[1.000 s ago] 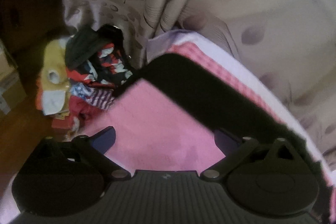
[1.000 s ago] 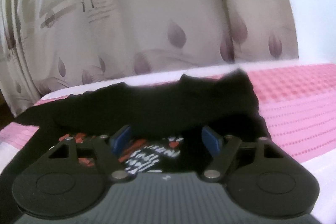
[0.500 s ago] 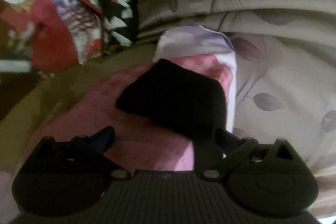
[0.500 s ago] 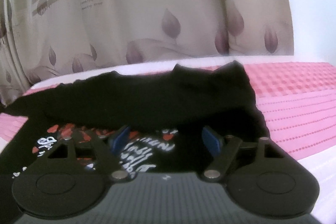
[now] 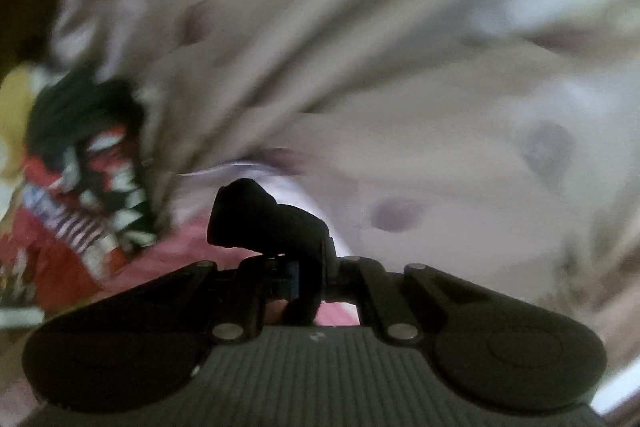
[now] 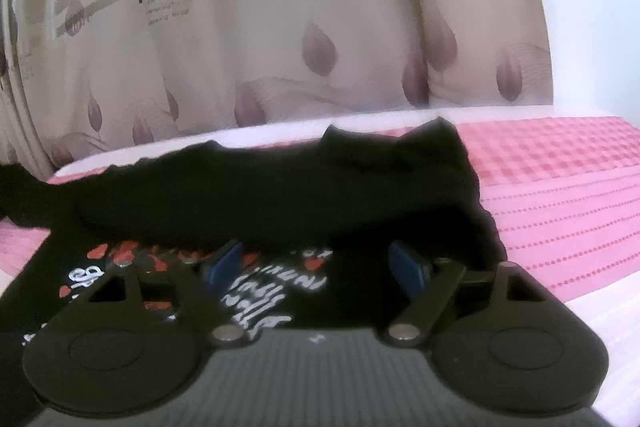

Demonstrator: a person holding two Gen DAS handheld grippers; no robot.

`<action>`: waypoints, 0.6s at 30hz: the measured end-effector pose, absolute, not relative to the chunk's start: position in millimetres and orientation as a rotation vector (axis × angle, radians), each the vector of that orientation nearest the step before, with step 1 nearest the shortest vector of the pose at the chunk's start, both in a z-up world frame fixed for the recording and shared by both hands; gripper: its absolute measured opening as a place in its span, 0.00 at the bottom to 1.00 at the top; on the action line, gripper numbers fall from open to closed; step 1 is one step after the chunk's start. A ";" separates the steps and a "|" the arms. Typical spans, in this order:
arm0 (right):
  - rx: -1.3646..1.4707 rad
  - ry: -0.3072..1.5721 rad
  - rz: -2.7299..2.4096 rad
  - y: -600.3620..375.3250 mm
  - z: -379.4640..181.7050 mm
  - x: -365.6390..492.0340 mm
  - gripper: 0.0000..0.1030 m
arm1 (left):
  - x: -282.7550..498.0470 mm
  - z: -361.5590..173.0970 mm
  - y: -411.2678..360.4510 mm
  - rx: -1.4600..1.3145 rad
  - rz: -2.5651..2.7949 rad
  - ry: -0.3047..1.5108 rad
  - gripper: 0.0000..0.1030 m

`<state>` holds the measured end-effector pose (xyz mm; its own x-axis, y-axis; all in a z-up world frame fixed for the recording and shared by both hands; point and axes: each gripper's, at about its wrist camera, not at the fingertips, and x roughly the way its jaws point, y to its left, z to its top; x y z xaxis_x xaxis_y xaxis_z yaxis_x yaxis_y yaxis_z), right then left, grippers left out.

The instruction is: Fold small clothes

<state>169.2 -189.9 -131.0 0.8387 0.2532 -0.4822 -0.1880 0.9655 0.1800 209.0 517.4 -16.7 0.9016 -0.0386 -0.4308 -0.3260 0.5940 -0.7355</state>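
The left gripper (image 5: 308, 267) has its jaws closed on a bunched corner of the black shirt (image 5: 260, 219); the cloth sticks up and forward from between them as a dark lump. The jaws have just been closing, and the cloth is now pinched between them. How much of the garment hangs below the grip is cut off by the gripper body.

In the right wrist view the shirt (image 6: 280, 187) lies spread on the pink bed cover (image 6: 560, 195), its far part folded over so that only a strip of the red and white print (image 6: 256, 291) shows near the camera. The right gripper (image 6: 320, 267) has its jaws wide apart over that print, with no cloth pressed between them; whether the tips touch the fabric cannot be told.

The left view is heavily blurred. The curtain (image 5: 360, 47) is smeared, and the pile of clothes (image 5: 80, 195) at the left edge is only patches of red, black, white and yellow.
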 end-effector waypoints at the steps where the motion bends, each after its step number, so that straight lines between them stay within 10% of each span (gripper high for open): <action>1: 0.145 0.523 0.239 -192.2 -130.6 168.8 0.78 | 210.4 -1.6 499.0 -0.892 0.147 0.424 0.07; 9: 0.276 0.470 0.261 -212.3 -129.1 162.8 0.81 | 240.9 79.3 295.5 -0.591 -0.113 0.488 0.07; 18: 0.372 0.417 0.285 -227.3 -129.2 157.6 0.81 | 292.4 23.0 83.1 -0.404 -0.344 0.673 0.07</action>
